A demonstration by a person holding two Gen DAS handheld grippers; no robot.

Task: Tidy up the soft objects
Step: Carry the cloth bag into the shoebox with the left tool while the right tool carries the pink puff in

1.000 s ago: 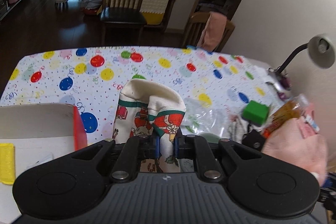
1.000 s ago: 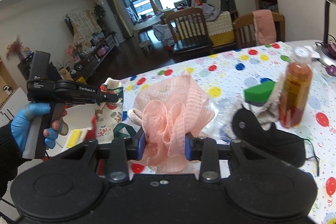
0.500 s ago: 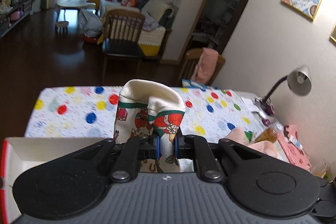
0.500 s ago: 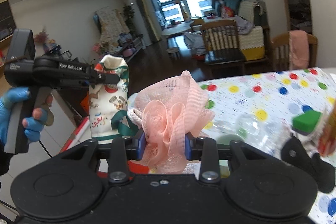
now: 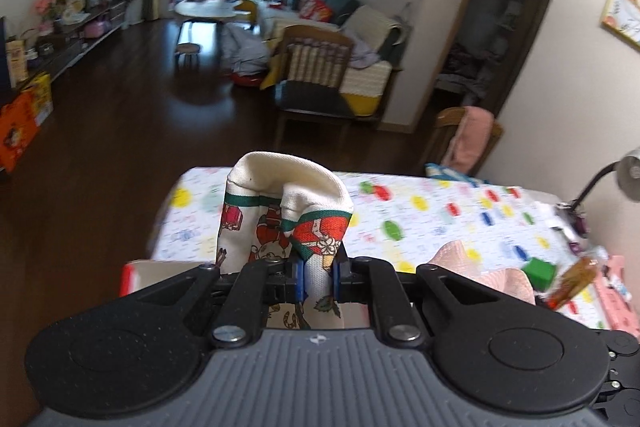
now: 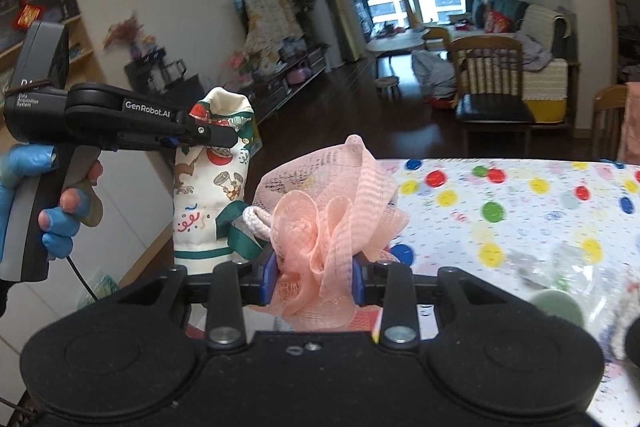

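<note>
Left gripper [image 5: 318, 277] is clamped nearly closed on a cream cloth pouch printed with red and green cartoon figures [image 5: 280, 215]; the pouch stands up out of the blue pads, and in the right wrist view its lower part hangs below the jaws, clear of the table. A blue-gloved hand [image 6: 60, 219] grips the left gripper's handle, tool roughly level in the right wrist view.

Right gripper [image 6: 314, 277] is part-open, pads pressed into a pink mesh bath pouf with a white rope loop [image 6: 332, 211], carried just above the near table edge.

Table has a white cloth with coloured dots [image 6: 520, 203]. On it: green cube [image 5: 540, 269], amber bottle [image 5: 572, 285], clear plastic wrap [image 6: 576, 263], and a desk lamp [image 5: 624, 173] at the far right. A red-and-white box edge [image 5: 132, 273] shows beside the table. Beyond: dark wood floor, wooden chairs, a sofa, a window.

Both gripper bodies hide the near table. Bottle and cloth dots are motion-blurred in the left wrist view. The pale green round thing [image 6: 556, 307] under the wrap I can't identify.
</note>
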